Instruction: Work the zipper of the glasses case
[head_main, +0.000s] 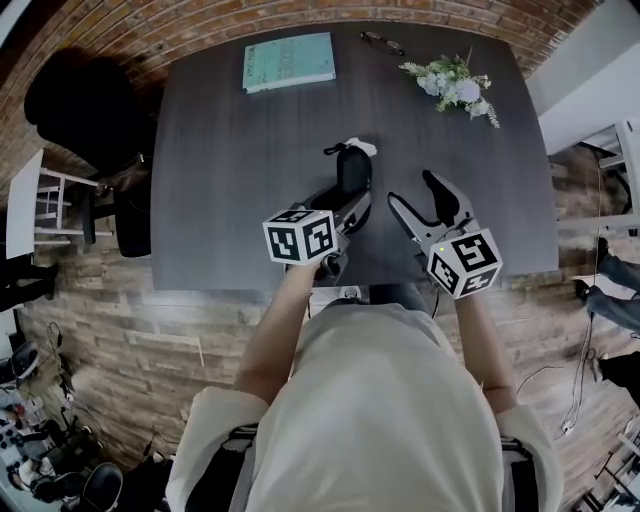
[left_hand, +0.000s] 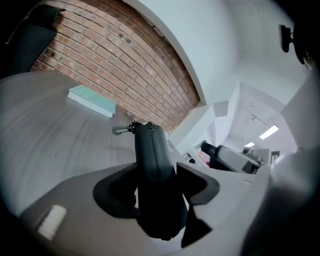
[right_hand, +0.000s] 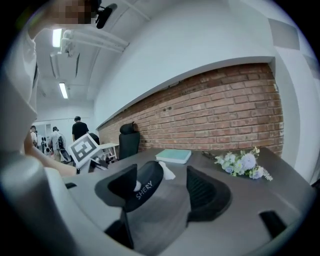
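Note:
A black glasses case (head_main: 354, 168) stands on its edge near the middle of the dark table (head_main: 230, 180), with something small and white (head_main: 362, 146) at its far end. My left gripper (head_main: 348, 205) is shut on the case's near end; in the left gripper view the case (left_hand: 150, 150) fills the gap between both jaws (left_hand: 156, 172), and a metal snap hook (left_hand: 120, 130) hangs at its far tip. My right gripper (head_main: 410, 187) stands open just right of the case, nothing between its jaws. In the right gripper view the case (right_hand: 146, 186) shows ahead by the left jaw (right_hand: 162, 180).
A teal book (head_main: 289, 61) lies at the table's far left, a pair of glasses (head_main: 383, 43) at the far edge, and a flower sprig (head_main: 455, 85) at the far right. A black chair (head_main: 85, 100) stands left of the table. The person's body is against the near edge.

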